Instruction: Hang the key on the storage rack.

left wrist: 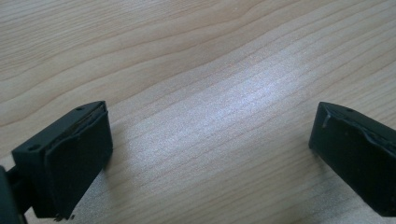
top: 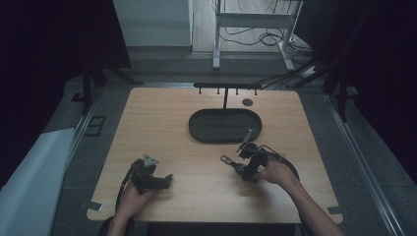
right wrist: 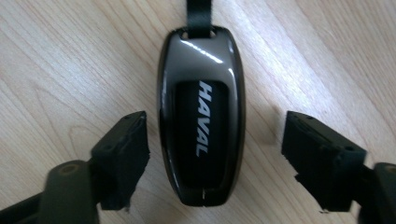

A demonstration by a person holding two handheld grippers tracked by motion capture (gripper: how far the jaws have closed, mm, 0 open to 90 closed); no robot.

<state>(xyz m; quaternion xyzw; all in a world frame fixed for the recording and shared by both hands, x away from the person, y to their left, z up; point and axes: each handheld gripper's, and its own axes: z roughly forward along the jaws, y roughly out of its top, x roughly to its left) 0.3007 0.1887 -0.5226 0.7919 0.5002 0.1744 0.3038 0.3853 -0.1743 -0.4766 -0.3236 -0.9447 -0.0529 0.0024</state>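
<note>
Pale wood grain is running across the table (top: 167, 128), lit dimly in the high view. A glossy dark car key (right wrist: 201, 112) marked HAVAL is lying flat on that wood, right of centre and near the person's edge; in the high view it is showing as a small grey shape (top: 227, 159) just left of the right gripper (top: 239, 166). A black strap (right wrist: 198, 11) is leading off the key's far end.

In the right gripper view the key is sitting between the two black jaws. The pads are standing clear of it on both sides, with wood showing in each gap, closer on the left than on the right. No grip on it; the jaws are partway apart.

The left gripper (top: 169, 181) is resting low over the table's near left part, held in the person's left hand (top: 132, 194). Its jaws are standing wide apart in the left gripper view (left wrist: 210, 154), with bare wood between them.

A dark oval tray (top: 225, 125) is sitting farther back at the table's middle, well apart from the key. Behind it a black hook rack (top: 226, 86) is standing on a thin post.
</note>
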